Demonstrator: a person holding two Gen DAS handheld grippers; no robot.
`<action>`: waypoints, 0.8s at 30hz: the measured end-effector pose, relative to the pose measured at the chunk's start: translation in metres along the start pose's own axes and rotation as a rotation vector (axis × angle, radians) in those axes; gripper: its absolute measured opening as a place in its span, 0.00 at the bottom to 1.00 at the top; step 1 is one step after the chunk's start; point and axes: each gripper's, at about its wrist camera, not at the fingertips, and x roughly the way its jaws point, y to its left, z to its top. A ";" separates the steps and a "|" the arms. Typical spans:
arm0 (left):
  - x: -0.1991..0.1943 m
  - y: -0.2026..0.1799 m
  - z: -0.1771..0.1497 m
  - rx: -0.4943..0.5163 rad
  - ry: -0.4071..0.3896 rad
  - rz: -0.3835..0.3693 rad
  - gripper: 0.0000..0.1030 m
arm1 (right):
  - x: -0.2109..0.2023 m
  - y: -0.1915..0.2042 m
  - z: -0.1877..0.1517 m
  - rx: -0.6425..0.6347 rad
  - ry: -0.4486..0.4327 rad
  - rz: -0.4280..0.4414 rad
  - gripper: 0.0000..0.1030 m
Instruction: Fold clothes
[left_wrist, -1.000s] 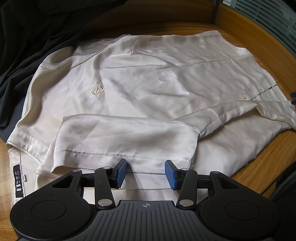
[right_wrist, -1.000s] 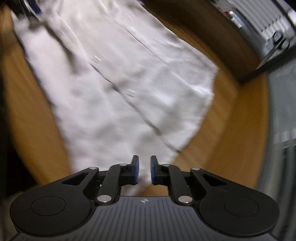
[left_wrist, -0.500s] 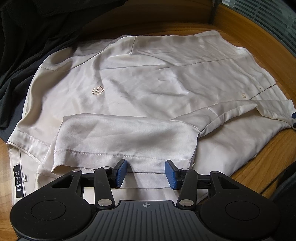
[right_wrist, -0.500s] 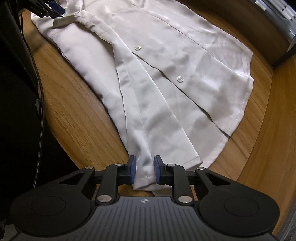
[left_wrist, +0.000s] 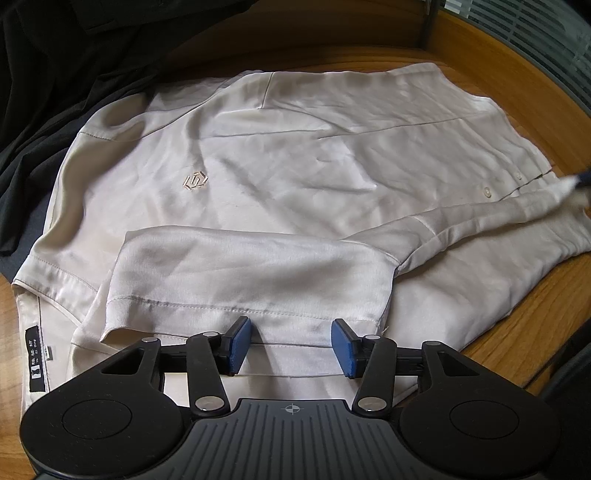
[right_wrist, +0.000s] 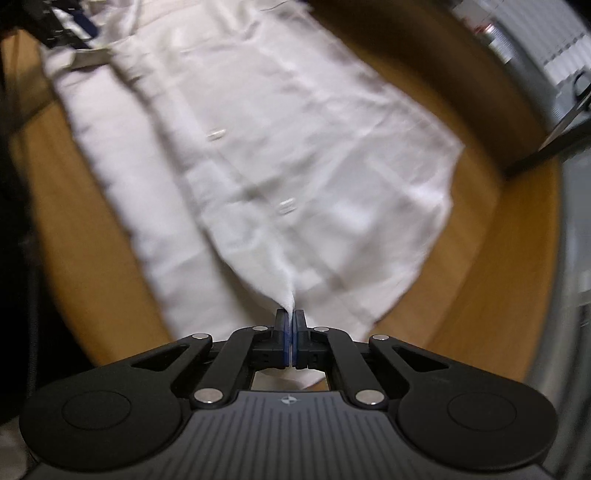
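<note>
A cream satin shirt (left_wrist: 295, 162) lies spread on the wooden table (left_wrist: 517, 332), one short sleeve (left_wrist: 243, 273) folded over its front. My left gripper (left_wrist: 291, 345) is open, its blue pads just over the sleeve's hem, holding nothing. My right gripper (right_wrist: 290, 341) is shut on the shirt's bottom hem corner (right_wrist: 288, 299) and lifts it, the cloth (right_wrist: 258, 147) pulled taut. In the left wrist view the right gripper's tip (left_wrist: 581, 179) shows at the far right edge, the lifted hem stretching towards it. The right wrist view is motion-blurred.
Dark clothing (left_wrist: 55, 92) lies piled at the table's far left, touching the shirt's shoulder. A black label (left_wrist: 36, 358) shows at the collar side. The table's curved front edge (left_wrist: 546, 373) runs near the shirt. A metal post (right_wrist: 546, 147) stands at the back right.
My right gripper has closed on the shirt's hem corner and raised it; the hem edge is now pulled up and taut. My left gripper has stayed open in place.
</note>
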 end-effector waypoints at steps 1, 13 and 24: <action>0.000 0.001 0.000 0.001 0.000 -0.001 0.50 | 0.002 -0.005 0.004 -0.014 -0.005 -0.033 0.01; 0.000 0.007 0.000 -0.051 0.006 0.022 0.50 | 0.059 -0.033 0.029 -0.107 0.006 -0.103 0.01; -0.023 0.030 0.006 -0.127 -0.059 0.079 0.49 | 0.063 -0.037 0.036 -0.098 0.021 -0.072 0.21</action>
